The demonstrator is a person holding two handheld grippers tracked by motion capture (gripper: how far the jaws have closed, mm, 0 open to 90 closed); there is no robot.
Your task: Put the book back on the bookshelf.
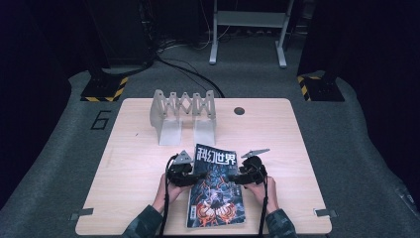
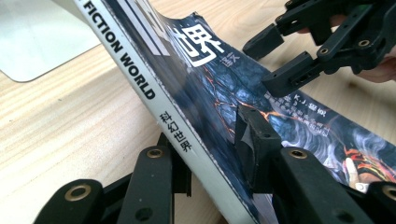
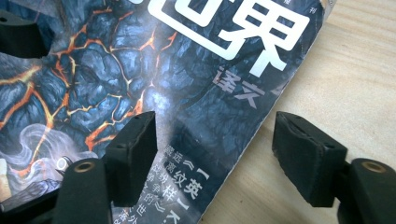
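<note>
Two tongs bracket the magazine (image 1: 216, 187), one at each long edge, and your coming move turns on that: its long axis runs away from you, spine on your left, open page edge on your right.

Your left tongs (image 2: 210, 163) have closed on the spine edge. One black jaw sits under the white spine strip and the other presses on the glossy cover, and that side looks tilted up off the bench (image 1: 133, 163), though from above the lift is hard to judge.

Your right tongs (image 3: 217, 158) stand wide apart and hold nothing. One jaw rests over the dark cover and the other hangs over bare wood just beyond the page edge, so the edge lies between them, not yet pinched. In the high view the right tongs (image 1: 247, 171) sit about level with the left tongs (image 1: 182, 171), in the upper half of the magazine, so neither hand is clearly nearer.

Cover: slick coated paper, dark cracked-lava art with orange veins and large white characters; thin, flexible, curling slightly at its far corner. Bench: pale wood grain, matt.

Beyond the tongs, well apart from the magazine, stands a grey accordion-style rack (image 1: 184, 113) with upright dividers, its slots running the same way as the magazine's long axis.
</note>
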